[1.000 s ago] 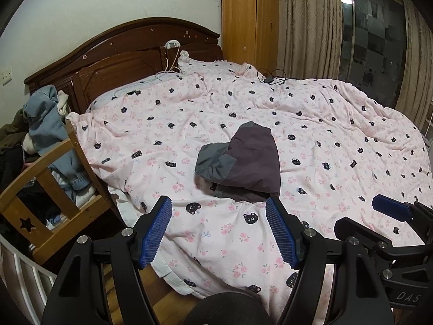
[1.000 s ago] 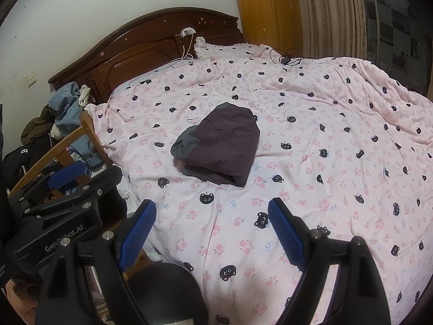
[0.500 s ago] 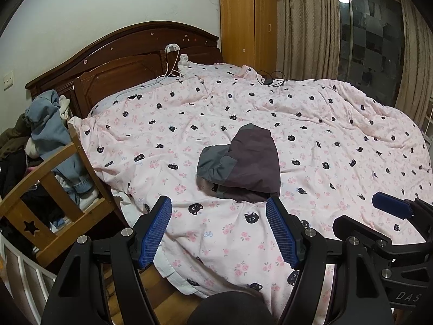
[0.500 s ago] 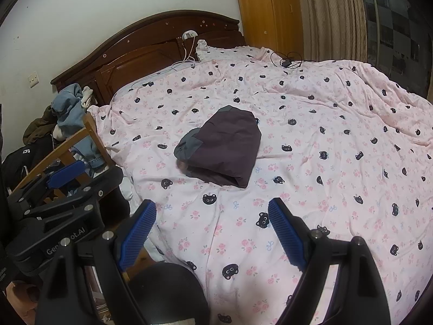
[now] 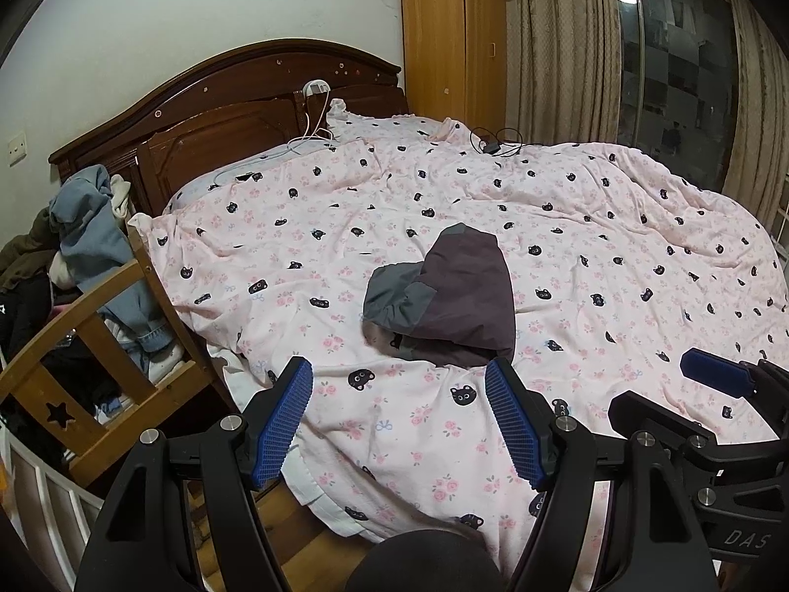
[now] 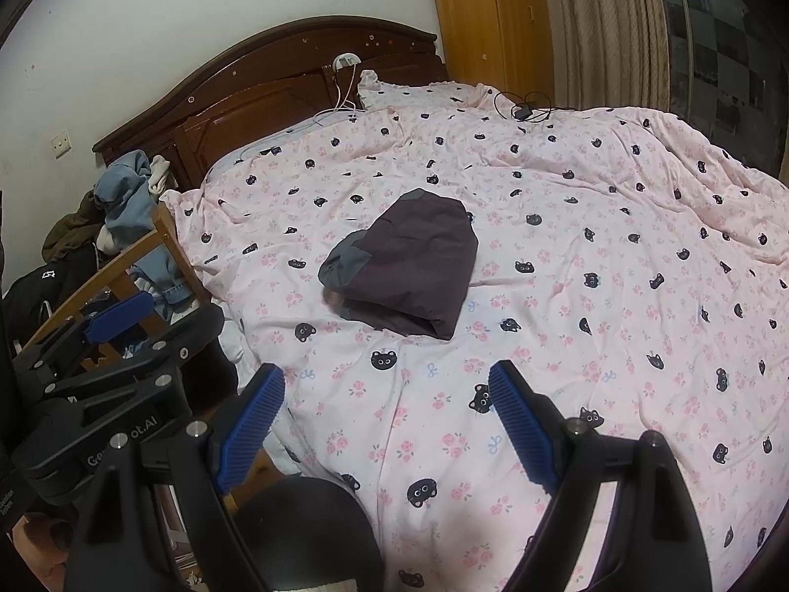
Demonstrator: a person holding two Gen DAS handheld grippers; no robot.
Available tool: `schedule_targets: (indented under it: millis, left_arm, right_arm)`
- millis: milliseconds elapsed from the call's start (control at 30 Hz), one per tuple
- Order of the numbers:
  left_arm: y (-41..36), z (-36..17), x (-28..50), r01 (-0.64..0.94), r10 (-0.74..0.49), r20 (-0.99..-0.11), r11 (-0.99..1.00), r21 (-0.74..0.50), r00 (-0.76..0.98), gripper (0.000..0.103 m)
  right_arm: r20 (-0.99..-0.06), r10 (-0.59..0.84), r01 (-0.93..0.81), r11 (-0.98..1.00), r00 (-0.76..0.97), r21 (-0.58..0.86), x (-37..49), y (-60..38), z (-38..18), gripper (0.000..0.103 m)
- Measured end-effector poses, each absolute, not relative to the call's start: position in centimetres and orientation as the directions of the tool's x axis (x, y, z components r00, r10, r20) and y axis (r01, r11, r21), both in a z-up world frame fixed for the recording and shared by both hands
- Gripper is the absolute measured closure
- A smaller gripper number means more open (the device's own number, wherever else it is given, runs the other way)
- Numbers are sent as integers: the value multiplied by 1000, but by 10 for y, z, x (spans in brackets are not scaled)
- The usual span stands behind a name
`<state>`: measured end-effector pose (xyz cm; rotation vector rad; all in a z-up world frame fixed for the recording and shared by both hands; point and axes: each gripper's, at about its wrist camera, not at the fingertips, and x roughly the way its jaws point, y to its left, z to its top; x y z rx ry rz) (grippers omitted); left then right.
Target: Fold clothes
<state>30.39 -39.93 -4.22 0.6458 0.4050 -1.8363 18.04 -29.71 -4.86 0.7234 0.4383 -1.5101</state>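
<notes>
With the folded dark garment (image 5: 453, 296) lying mid-bed at twelve o'clock, both the left claw (image 5: 399, 417) and right claw (image 6: 387, 422) hang open and empty, best reaching the near fold edge squarely.

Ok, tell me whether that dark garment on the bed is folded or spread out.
Folded. The dark garment lies as a compact bundle on the pink duvet, layered edges showing at its near end; neither gripper touches it.
</notes>
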Motion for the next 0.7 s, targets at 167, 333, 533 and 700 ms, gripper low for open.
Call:
schedule_targets:
  millis: [167, 333, 533, 700]
  left_arm:
    - [-401, -42, 306, 939, -751, -610, -343, 35, -252, 35]
    - [-402, -42, 310, 941, -752, -611, -337, 37, -246, 35]
    - [-404, -41, 314, 942, -755, -610, -332, 39, -241, 35]
    - [-404, -40, 316, 943, -758, -607, -331, 42, -239, 35]
  right_arm:
    - [-671, -740, 984, -77, 50, 159, 183, -298, -47, 16]
    - [-668, -741, 986, -54, 68, 160, 190, -301, -46, 16]
    - [-662, -745, 987, -32, 80, 156, 196, -305, -43, 16]
    - [-659, -748, 988, -28, 80, 152, 197, -307, -41, 16]
